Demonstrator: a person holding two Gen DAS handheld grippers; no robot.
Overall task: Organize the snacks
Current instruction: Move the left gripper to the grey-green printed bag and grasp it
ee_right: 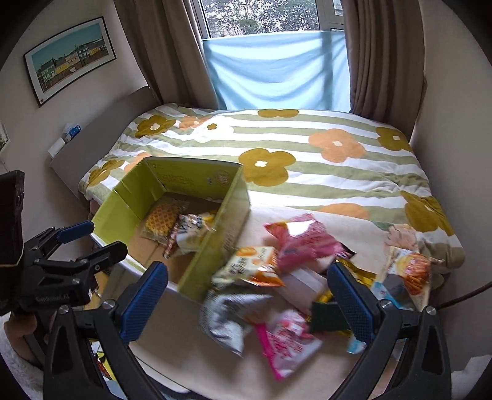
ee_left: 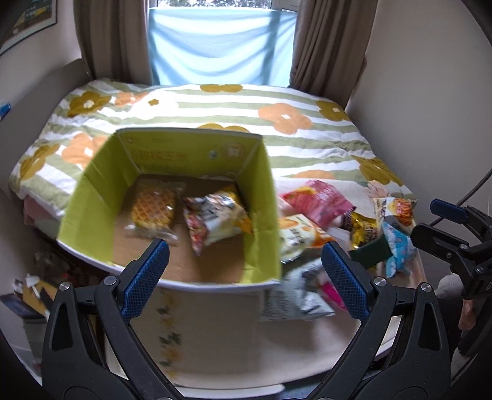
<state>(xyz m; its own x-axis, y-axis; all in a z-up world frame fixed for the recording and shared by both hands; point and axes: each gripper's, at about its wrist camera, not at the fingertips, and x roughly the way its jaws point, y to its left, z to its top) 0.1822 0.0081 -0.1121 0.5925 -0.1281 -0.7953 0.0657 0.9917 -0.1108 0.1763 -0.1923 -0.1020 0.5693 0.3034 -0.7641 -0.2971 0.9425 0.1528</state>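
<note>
We see the box (ee_left: 172, 197) on the tabletop (ee_left: 233, 344) with two snack packs (ee_left: 153, 212) inside. The snack pile (ee_right: 286, 277) lies right of it. The bed (ee_right: 307, 154) is behind.

Soft, even daylight enters from the window (ee_right: 270, 18) straight ahead of both grippers, partly diffused by a pale blue cloth (ee_right: 276, 70). Shadows are weak; the window glass is overexposed in the left wrist view. Motion blur smears the snack packets (ee_right: 261, 292) and the green box (ee_left: 172, 209) just beyond the fingertips. Fisheye distortion bends the walls, and the corners fall to black.
</note>
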